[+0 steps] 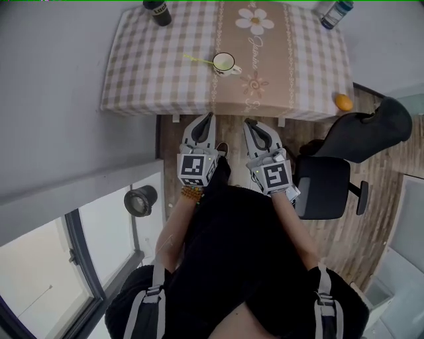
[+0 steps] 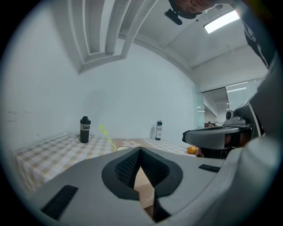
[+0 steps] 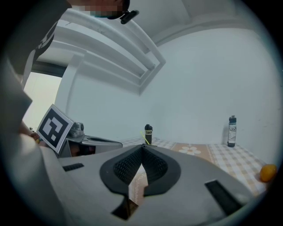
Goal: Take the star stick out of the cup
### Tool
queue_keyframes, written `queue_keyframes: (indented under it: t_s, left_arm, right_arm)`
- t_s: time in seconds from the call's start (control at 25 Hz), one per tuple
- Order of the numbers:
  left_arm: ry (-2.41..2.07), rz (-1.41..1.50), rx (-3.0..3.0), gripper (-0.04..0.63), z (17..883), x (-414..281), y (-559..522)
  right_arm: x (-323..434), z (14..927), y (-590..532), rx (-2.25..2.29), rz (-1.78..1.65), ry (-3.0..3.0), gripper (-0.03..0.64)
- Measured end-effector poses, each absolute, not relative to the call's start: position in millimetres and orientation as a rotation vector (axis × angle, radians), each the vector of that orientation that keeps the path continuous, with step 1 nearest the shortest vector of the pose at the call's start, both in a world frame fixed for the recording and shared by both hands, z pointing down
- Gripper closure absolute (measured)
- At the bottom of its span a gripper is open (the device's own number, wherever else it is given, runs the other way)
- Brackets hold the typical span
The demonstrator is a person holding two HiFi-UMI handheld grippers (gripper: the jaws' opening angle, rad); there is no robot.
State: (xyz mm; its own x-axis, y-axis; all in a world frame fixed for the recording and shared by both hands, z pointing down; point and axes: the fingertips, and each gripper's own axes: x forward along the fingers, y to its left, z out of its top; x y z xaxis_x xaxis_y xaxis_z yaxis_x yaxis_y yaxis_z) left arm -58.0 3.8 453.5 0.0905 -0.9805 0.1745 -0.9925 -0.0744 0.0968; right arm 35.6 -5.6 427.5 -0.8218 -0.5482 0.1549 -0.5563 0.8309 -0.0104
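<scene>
A white cup (image 1: 225, 64) stands near the middle of the checked table (image 1: 146, 73). A thin yellow-green star stick (image 1: 197, 61) leans out of it to the left. In the left gripper view the star stick (image 2: 106, 134) rises above the cup's rim (image 2: 124, 148). My left gripper (image 1: 210, 117) and right gripper (image 1: 249, 123) hang side by side below the table's near edge, well short of the cup. The jaws of both the left gripper (image 2: 140, 151) and the right gripper (image 3: 142, 148) meet at the tips with nothing between them.
A black bottle (image 1: 158, 11) stands at the table's far left and a clear bottle (image 1: 335, 13) at the far right. An orange (image 1: 343, 102) lies at the near right corner. A black office chair (image 1: 324, 185) draped with dark cloth stands to my right.
</scene>
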Motion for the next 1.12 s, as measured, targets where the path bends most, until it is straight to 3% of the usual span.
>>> queue_keyframes:
  t_s: [1.12]
  left_arm:
    - [-1.85, 0.081, 2.277, 0.594, 496.2, -116.3, -103.1]
  right_arm:
    - [-25.2, 445.8, -84.3, 0.968, 0.051, -2.817, 0.611]
